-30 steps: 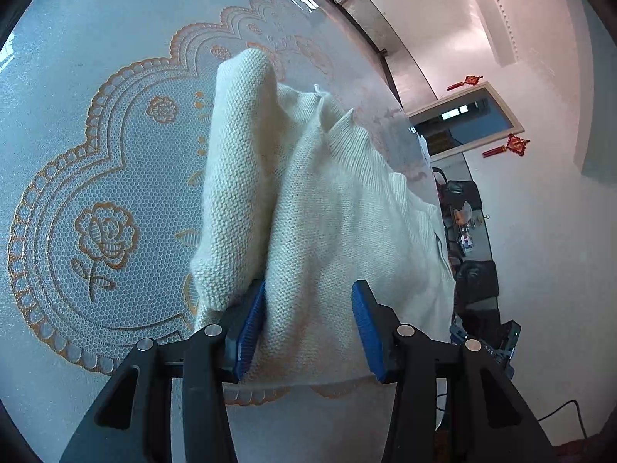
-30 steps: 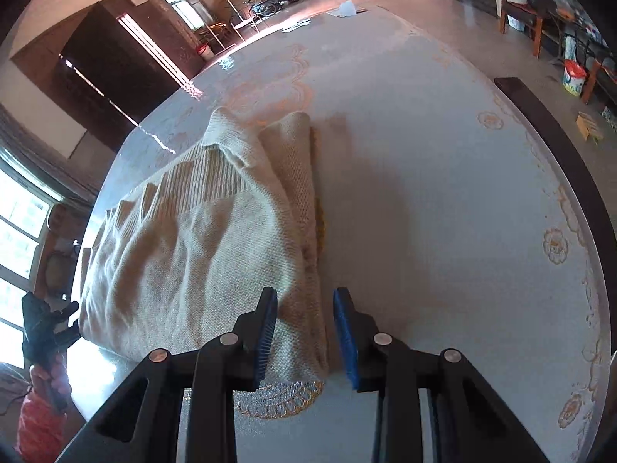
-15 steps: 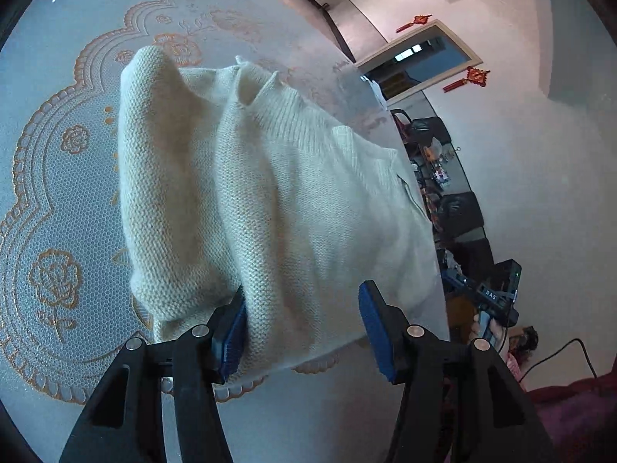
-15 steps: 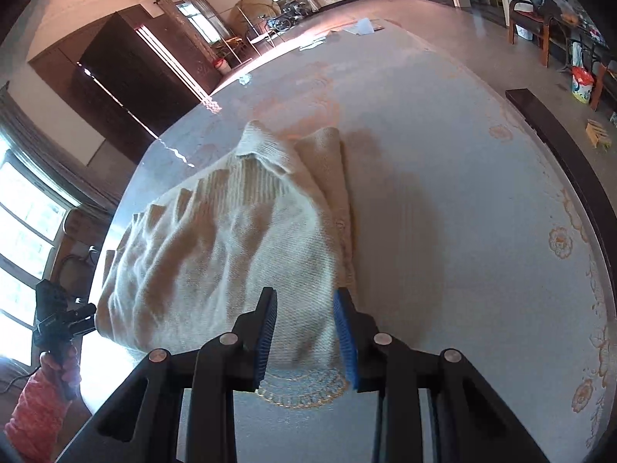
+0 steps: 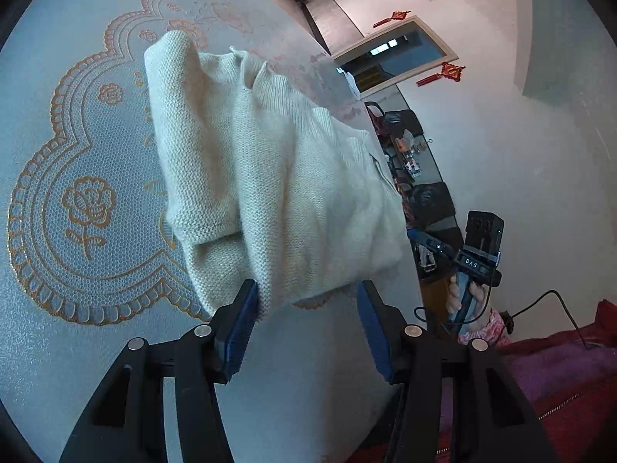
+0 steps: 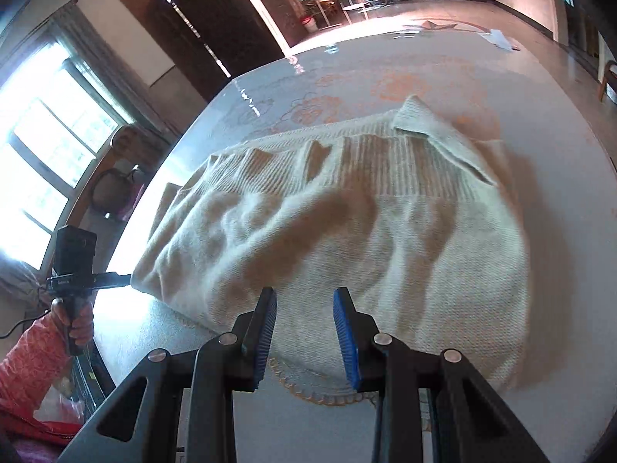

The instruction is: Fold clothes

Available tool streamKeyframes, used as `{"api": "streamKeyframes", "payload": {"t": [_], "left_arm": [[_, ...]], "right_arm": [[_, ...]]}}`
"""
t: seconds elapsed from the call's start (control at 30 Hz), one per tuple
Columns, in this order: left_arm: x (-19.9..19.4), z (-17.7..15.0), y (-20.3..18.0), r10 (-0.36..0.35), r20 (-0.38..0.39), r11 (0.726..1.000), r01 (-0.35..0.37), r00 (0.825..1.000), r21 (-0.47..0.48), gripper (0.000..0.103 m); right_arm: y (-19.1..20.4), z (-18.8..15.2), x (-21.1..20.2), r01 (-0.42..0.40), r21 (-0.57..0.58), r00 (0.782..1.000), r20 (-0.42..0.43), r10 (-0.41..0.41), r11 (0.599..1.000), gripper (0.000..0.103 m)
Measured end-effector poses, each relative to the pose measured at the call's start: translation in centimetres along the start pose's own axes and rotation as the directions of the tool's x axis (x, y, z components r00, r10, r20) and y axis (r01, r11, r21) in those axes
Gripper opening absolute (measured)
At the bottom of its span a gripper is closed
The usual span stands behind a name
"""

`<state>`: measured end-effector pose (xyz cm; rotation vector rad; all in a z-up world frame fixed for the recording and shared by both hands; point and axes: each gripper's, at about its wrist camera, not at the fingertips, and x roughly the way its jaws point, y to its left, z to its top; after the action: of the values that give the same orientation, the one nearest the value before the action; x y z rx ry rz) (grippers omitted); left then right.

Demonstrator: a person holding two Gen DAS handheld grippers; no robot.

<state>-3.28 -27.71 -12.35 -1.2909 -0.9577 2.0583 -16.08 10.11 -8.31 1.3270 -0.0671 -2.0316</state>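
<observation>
The main risk we see is that the cream knitted sweater point(image 5: 270, 177), already doubled over into a thick bundle on the pale table with the orange lace-pattern cover point(image 5: 77, 200), comes undone or goes crooked at the next grasp: the knit is soft and bulky, so a bite that catches only the top layer would peel that layer off the stack, and a bite on one corner would drag the bundle sideways across the smooth cover. The near edge lies close to the table's rim in the left wrist view, so a pull toward us could also slide part of it over the side. The folded sleeve point(image 5: 185, 135) running along the bundle's left flank looks loosely laid, and we judge it the likeliest part to slip out. Our left gripper point(image 5: 304, 324) stands wide open; its left blue pad touches or very nearly touches the near hem of the sweater, the right pad is clear of it, and nothing is clamped. Our right gripper point(image 6: 304, 332) is open to a moderate gap, narrower than the left, and hangs over the near edge of the sweater point(image 6: 347, 231) without holding it; whether its tips brush the knit we cannot tell. From that side the ribbed band point(image 6: 385, 162) lies at the far side of the bundle. A grasp through every layer at once seems to us the safer course.
</observation>
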Motion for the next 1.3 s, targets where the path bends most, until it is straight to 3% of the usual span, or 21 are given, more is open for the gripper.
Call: {"api": "streamKeyframes", "payload": {"t": [0.1, 0.2, 0.37, 0.5, 0.6, 0.7, 0.77, 0.83, 1.03, 1.1, 1.2, 1.3], "left_arm": [[-0.8, 0.7, 0.8, 0.032, 0.060, 0.999, -0.031, 0.998, -0.018, 0.053], [-0.9, 1.2, 2.1, 0.014, 0.080, 1.000, -0.012, 0.997, -0.028, 0.053], [2.9, 1.6, 3.3, -0.022, -0.093, 0.999, 0.018, 0.995, -0.047, 0.053], [2.7, 1.1, 3.1, -0.130, -0.127, 0.991, 0.125, 0.983, -0.048, 0.053], [0.3, 0.5, 2.7, -0.256, -0.099, 0.966, 0.252, 0.962, -0.055, 0.053], [-3.6, 0.0, 1.6, -0.401, -0.006, 0.916, 0.401, 0.916, -0.018, 0.053], [-5.9, -0.8, 1.0, -0.447, 0.035, 0.895, 0.447, 0.894, 0.011, 0.053], [-6.6, -2.0, 1.2, -0.436, 0.035, 0.900, 0.436, 0.899, 0.006, 0.053], [-3.8, -5.5, 4.4, -0.270, -0.003, 0.951, 0.266, 0.963, -0.158, 0.053], [-3.4, -6.1, 5.3, -0.245, 0.028, 0.948, 0.246, 0.969, -0.203, 0.050], [-3.6, -5.7, 5.1, -0.202, 0.075, 0.958, 0.213, 0.976, -0.190, 0.052], [-3.0, -5.0, 4.8, -0.170, 0.047, 0.969, 0.176, 0.984, -0.173, 0.053]], "right_arm": [[2.0, 1.4, 2.3, -0.005, -0.078, 0.999, -0.042, 0.001, 0.997, 0.031], [3.5, 2.3, 4.1, -0.049, -0.093, 0.997, -0.069, 0.042, 0.994, 0.031], [5.7, 2.1, 5.8, -0.095, -0.124, 0.990, -0.116, 0.080, 0.988, 0.031], [5.5, 1.5, 6.1, -0.091, -0.112, 0.988, -0.136, 0.076, 0.990, 0.031], [4.6, 1.3, 6.2, -0.077, -0.075, 0.988, -0.142, 0.066, 0.994, 0.031], [4.0, 1.4, 6.3, -0.075, -0.043, 0.988, -0.138, 0.069, 0.996, 0.031], [4.0, 1.4, 6.3, -0.072, -0.041, 0.989, -0.133, 0.066, 0.997, 0.031], [4.2, 1.6, 6.5, -0.070, -0.046, 0.989, -0.135, 0.063, 0.996, 0.031], [5.6, 2.2, 7.4, -0.077, -0.087, 0.986, -0.154, 0.063, 0.993, 0.031], [6.4, 2.5, 7.8, -0.068, -0.121, 0.986, -0.162, 0.048, 0.990, 0.031], [7.8, 3.2, 8.7, -0.062, -0.164, 0.983, -0.179, 0.032, 0.984, 0.031], [10.0, 4.6, 9.8, -0.089, -0.212, 0.979, -0.199, 0.046, 0.973, 0.031]]}}
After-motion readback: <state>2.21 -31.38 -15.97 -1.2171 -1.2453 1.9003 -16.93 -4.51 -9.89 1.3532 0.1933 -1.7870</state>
